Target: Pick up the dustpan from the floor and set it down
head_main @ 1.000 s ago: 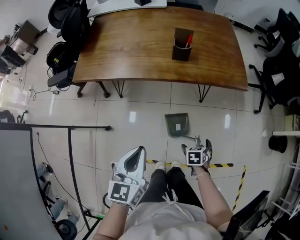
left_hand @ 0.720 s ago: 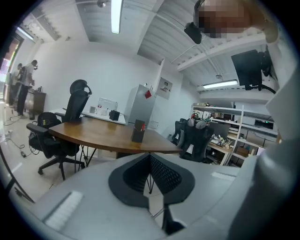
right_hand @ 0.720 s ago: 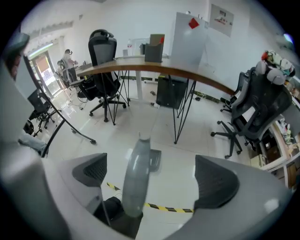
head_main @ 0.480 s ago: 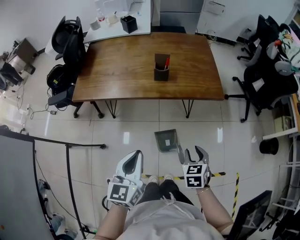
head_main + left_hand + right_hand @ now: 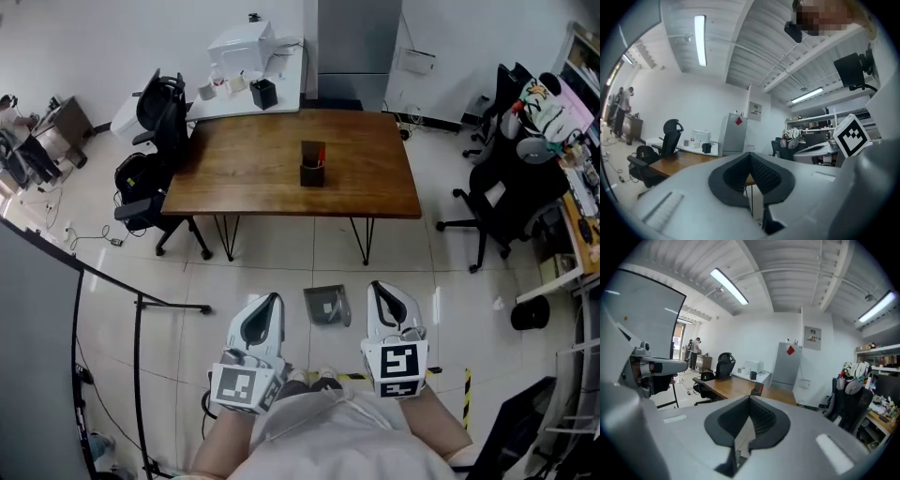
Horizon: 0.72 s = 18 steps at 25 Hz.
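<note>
The left hand-held gripper [image 5: 271, 300] is held up level, its jaws pressed together with nothing caught between them. The right hand-held gripper [image 5: 378, 287] is held alongside it, tipped slightly downward. Its jaws have just been snapped closed, and nothing is gripped there either: the pads are seen meeting on empty air. The grey dustpan [image 5: 327, 306] is seen lying flat on the tiled floor [image 5: 281, 253], down below and between the two hand-held grippers, touched by neither. A strip of yellow-and-black tape [image 5: 466, 386] is seen on the floor just behind the right hand-held gripper. Well ahead of both hand-held grippers the wooden desk [image 5: 253, 178] is seen, and a brown pen holder [image 5: 312, 167] with a red pen is carried near its middle. A black office chair [image 5: 165, 105] is parked at the desk's end, off to the left hand-held gripper's side.
</note>
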Motion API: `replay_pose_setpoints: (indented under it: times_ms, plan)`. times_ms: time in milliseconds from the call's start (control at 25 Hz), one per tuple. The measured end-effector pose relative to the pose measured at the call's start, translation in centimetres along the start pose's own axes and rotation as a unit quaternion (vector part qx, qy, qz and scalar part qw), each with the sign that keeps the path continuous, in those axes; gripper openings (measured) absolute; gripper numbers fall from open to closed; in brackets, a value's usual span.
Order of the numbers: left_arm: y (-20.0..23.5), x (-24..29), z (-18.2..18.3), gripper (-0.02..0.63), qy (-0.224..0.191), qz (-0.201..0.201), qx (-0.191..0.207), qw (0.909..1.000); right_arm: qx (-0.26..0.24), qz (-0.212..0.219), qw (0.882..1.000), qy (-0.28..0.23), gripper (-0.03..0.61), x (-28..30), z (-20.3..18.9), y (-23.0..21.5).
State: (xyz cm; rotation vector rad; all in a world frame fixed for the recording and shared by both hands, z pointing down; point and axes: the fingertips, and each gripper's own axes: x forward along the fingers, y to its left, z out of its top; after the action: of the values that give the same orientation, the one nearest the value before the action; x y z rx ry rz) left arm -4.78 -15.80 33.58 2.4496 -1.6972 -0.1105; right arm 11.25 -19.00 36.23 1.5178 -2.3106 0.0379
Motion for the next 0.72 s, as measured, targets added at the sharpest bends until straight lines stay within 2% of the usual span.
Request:
replay_pose_setpoints:
  times_ms: [240,360,560,720]
  plan:
    - [-1.2,-5.2,-1.2,0.014,0.008,0.017,0.0,0.9998,-0.003,0.026,1.0,-0.011,0.002,-3.8,-1.1,2.6]
    - [-1.3,-7.7,-1.8,0.014,0.01,0.02,-0.008,0.9997,-0.009,0.024,1.0,-0.003,0.002,-5.4,-2.2,4.4]
    - [-1.4,-13.2,-2.0,0.014,0.003,-0.002,-0.007,1.0,-0.003,0.009,1.0,-0.016,0.002,-10.0,-2.4,8.9]
    - [-0.9,-18.4,-2.2,0.014,0.013,-0.013,-0.018,0.9997,0.007,0.005,1.0,-0.028,0.002,-14.4,-2.3,13.7]
